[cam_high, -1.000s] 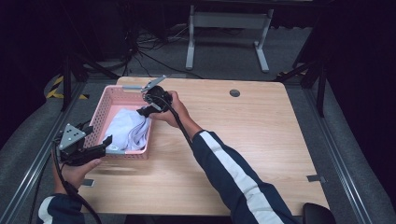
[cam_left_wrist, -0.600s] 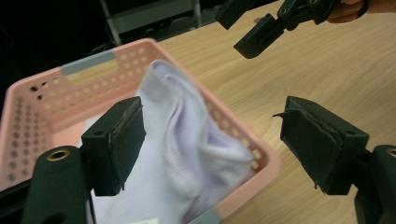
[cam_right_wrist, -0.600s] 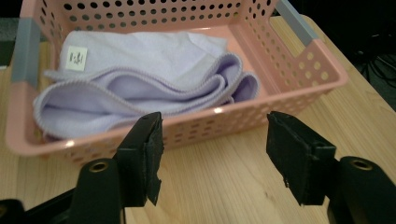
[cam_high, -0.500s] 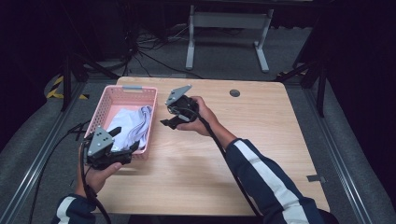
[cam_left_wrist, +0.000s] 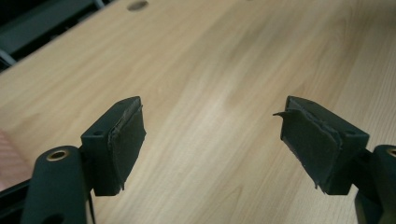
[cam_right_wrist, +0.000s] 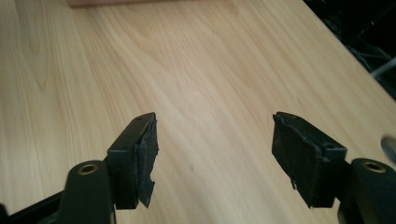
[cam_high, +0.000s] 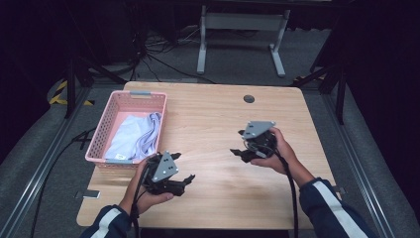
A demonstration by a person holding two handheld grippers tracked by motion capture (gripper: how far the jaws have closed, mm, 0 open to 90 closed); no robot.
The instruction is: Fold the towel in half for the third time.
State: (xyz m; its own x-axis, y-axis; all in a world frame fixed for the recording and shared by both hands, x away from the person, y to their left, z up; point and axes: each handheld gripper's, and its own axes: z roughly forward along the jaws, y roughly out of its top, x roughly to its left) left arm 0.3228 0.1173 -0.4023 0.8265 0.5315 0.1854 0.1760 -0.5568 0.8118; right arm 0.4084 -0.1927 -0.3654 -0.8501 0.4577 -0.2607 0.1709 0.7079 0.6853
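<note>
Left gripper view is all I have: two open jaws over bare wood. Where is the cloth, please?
Observer: The pale cloth lies inside the pink basket, at the left side of the table in the high view.
Operator: Does the right gripper hold something?
Observer: No. Its jaws have just been opening, and only bare wood is between them.
Operator: Is my left gripper near the basket?
Observer: Yes, just off its near right corner, jaws pointing to the right in the high view.
</note>
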